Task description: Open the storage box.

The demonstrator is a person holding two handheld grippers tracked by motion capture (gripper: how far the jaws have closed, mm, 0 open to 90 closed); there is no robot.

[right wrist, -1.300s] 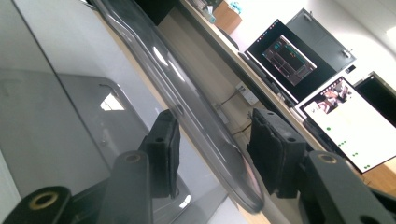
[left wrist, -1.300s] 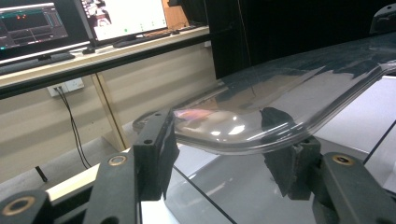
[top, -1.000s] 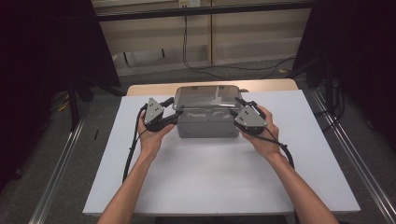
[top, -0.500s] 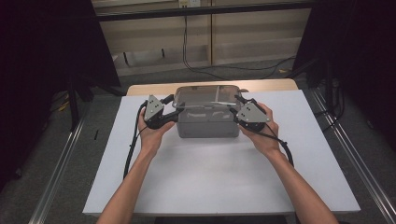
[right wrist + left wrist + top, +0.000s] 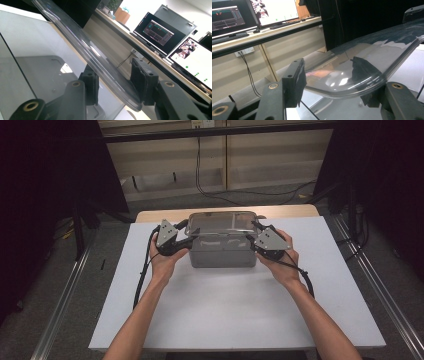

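1. The white table [image 5: 215,315] takes up most of my high view, with the person's forearms coming in from the bottom.
2. On its far half sits the grey box [image 5: 223,251], about midway between the table's left and right edges, its long side facing me.
3. Over the box I see the clear lid [image 5: 222,222], a transparent cover with a rounded rim; I cannot tell whether it rests flat on the box or is raised off it.
4. The left gripper [image 5: 184,231] is at the lid's left end. In the left gripper view its jaws stand apart on either side of the lid's curved edge [image 5: 352,82]; one pad looks clear of the plastic, so I read it as open around the rim, not clamped.
5. The right gripper [image 5: 252,232] is at the lid's right end. In the right gripper view the rim [image 5: 110,75] runs between the two jaws, which sit close on both sides; I cannot tell whether the pads press on it.
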